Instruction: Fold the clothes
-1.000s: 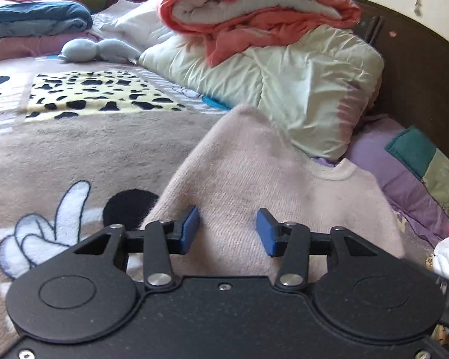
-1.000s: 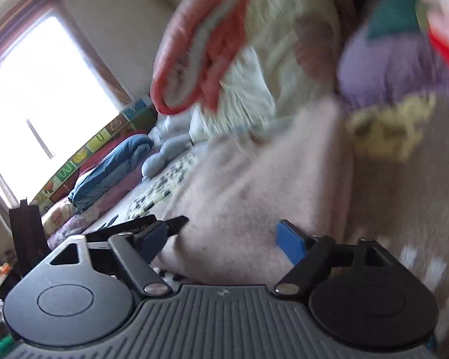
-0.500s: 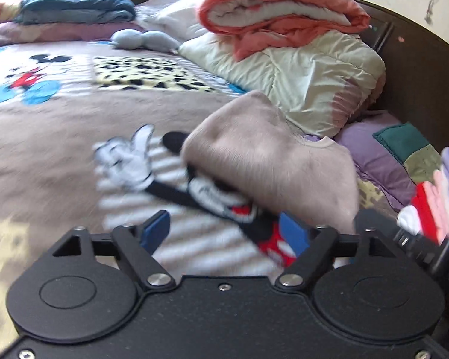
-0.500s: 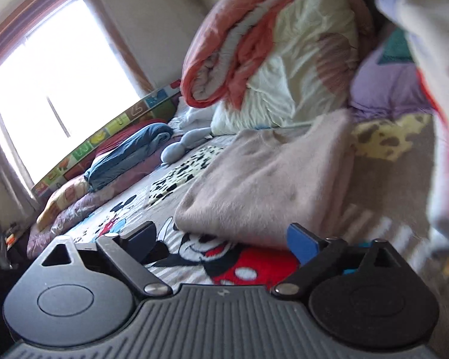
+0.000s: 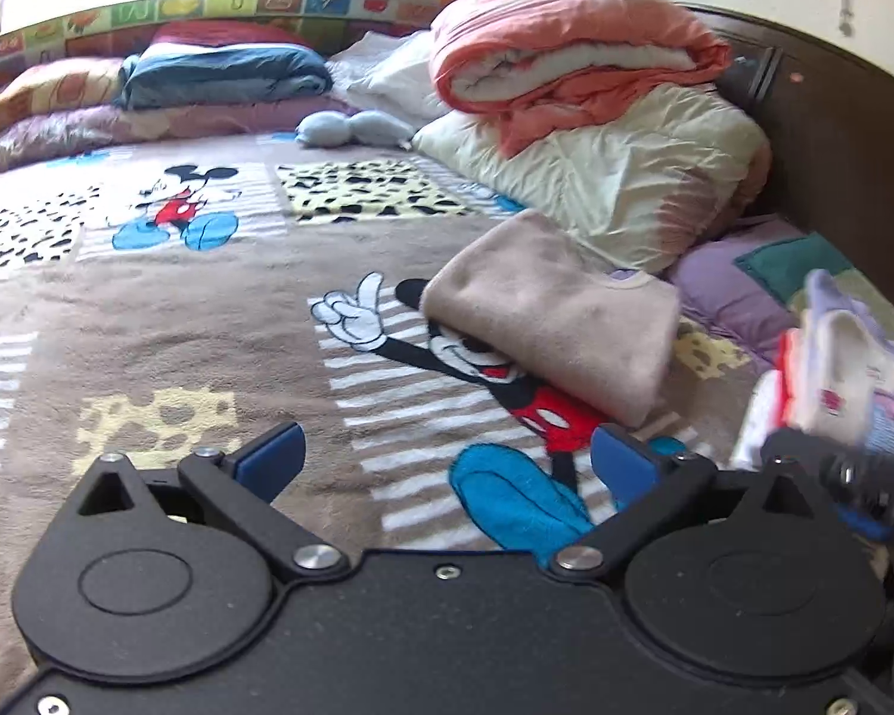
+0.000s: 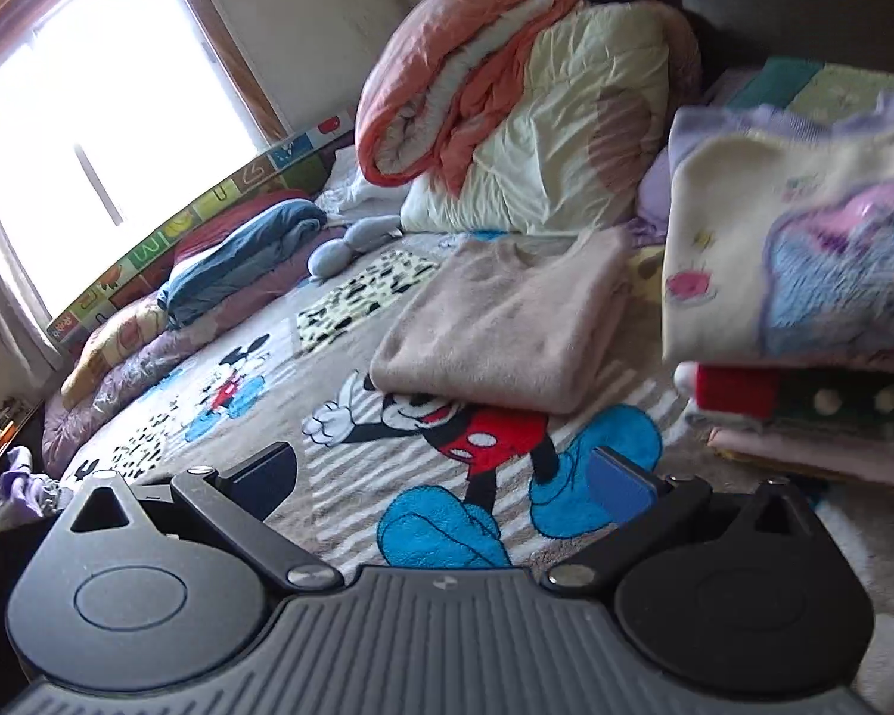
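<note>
A folded beige sweater (image 5: 557, 310) lies on the bed ahead, slightly right of both hand-held grippers, left (image 5: 447, 462) and right (image 6: 441, 476), spread wide and empty, right nearer.

The folded sweater (image 6: 506, 322) lies on the blanket (image 6: 351, 512) — quilts (image 6: 536, 119) behind at twelve o'clock, a clothes stack (image 6: 804, 298) just beside at three.

Both cameras sit low over the Mickey Mouse blanket (image 5: 220, 310), each looking forward past its own blue fingers. The left view faces the headboard (image 5: 834, 137); the right view angles toward the window (image 6: 89, 119). Both share the folded beige sweater (image 5: 554, 322) mid-distance.
</note>
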